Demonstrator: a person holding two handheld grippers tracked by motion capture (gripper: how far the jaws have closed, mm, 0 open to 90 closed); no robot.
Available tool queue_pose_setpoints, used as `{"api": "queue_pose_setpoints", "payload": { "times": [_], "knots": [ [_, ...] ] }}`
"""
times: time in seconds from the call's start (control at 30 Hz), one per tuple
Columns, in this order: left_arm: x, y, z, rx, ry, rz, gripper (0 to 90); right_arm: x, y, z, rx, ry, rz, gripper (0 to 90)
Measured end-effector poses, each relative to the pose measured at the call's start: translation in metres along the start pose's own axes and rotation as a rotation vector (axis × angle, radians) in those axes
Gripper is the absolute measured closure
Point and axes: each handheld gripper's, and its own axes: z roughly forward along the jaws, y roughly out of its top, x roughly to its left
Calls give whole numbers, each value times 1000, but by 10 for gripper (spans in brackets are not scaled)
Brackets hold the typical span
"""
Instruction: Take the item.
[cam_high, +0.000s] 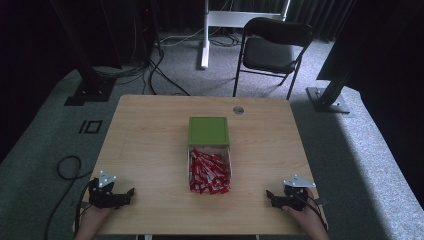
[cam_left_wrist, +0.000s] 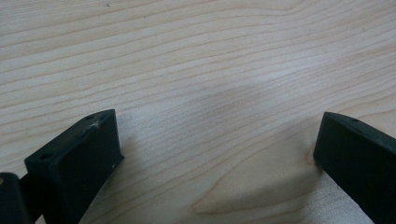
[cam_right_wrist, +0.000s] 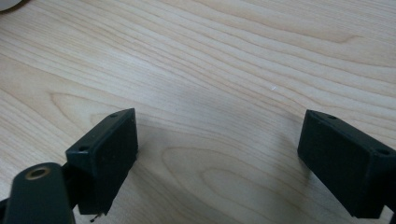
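Note:
A shallow box (cam_high: 190, 165) holding several red packets (cam_high: 209, 172) lies in the middle of the wooden table (cam_high: 150, 135). Its green lid (cam_high: 208, 131) rests just beyond it. My left gripper (cam_high: 131, 192) rests near the table's front left corner, jaws open with only bare wood between them (cam_left_wrist: 219, 140). My right gripper (cam_high: 269, 195) rests near the front right corner, also open and empty (cam_right_wrist: 217, 140). Both point inward toward the box, each well apart from it.
A round grommet (cam_high: 238, 110) sits near the table's far edge. A black folding chair (cam_high: 272, 50) stands beyond the table, with a white stand leg (cam_high: 205, 35), dark frame posts and cables on the carpet. A cable loop (cam_high: 67, 167) lies left of the table.

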Motion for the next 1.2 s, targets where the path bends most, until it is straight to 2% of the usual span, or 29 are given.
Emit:
{"api": "queue_pose_setpoints", "payload": {
  "times": [0.23, 0.83, 1.1, 1.2],
  "knots": [
    [0, 0, 0, 0, 0, 0, 14, 4, 5, -1, 0, 4, 0, 134],
    [0, 0, 0, 0, 0, 0, 14, 14, 35, -16, -75, 38, -8, 136],
    [0, 0, 0, 0, 0, 0, 15, 24, 53, -23, -119, 72, -10, 136],
    [0, 0, 0, 0, 0, 0, 14, 26, 59, -24, -134, 89, 11, 136]
  ]
}}
